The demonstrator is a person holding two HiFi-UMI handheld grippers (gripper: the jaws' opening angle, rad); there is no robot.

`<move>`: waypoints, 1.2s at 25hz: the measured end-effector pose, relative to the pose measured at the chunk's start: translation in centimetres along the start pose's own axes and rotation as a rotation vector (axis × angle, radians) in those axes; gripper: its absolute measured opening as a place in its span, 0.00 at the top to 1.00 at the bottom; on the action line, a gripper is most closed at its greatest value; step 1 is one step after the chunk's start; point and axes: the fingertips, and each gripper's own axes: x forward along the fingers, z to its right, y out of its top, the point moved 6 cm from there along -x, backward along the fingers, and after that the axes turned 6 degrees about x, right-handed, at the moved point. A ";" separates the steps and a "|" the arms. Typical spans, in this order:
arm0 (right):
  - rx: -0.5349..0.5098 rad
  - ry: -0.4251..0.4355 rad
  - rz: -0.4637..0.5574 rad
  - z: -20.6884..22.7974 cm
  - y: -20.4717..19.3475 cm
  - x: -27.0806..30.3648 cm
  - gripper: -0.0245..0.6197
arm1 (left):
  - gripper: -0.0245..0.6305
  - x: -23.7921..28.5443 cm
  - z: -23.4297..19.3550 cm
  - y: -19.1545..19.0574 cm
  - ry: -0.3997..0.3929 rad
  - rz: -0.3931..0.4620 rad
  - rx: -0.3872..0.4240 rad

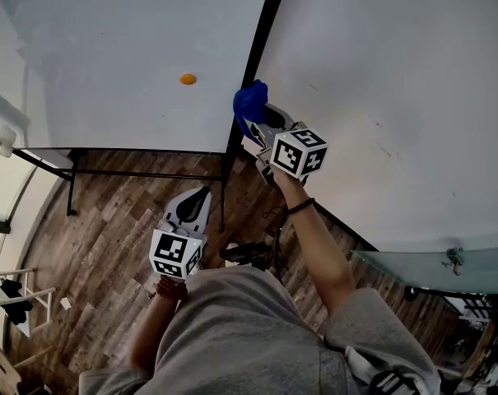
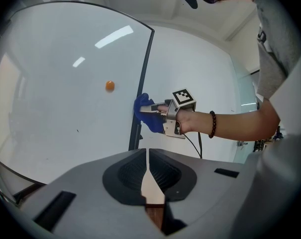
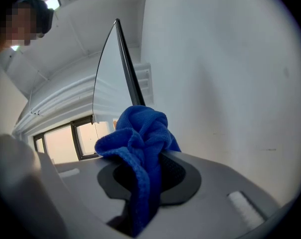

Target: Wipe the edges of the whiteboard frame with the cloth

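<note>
Right tool [image 1: 255,122] is clamped on the blue cloth [image 1: 249,101], which I see bunched against the black vertical edge of the whiteboard frame [image 1: 267,27]. Left tool [image 1: 199,197] hangs low over the wood floor [image 1: 109,220], jaws together on nothing.
</note>
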 end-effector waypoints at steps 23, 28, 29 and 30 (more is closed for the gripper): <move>0.201 0.058 -0.020 0.8 -2.9 0.8 0.84 | 0.93 0.8 0.1 -0.5 -0.005 -0.013 -0.003; 0.298 0.073 0.015 1.0 -3.3 0.6 0.85 | 0.93 0.6 0.2 -0.6 0.000 -0.017 -0.003; 0.300 0.073 0.015 1.0 -3.3 0.6 0.85 | 0.93 0.6 0.1 -0.6 0.001 -0.018 -0.003; 0.302 0.074 0.013 1.0 -3.3 0.6 0.85 | 0.93 0.5 0.1 -0.6 0.003 -0.019 -0.002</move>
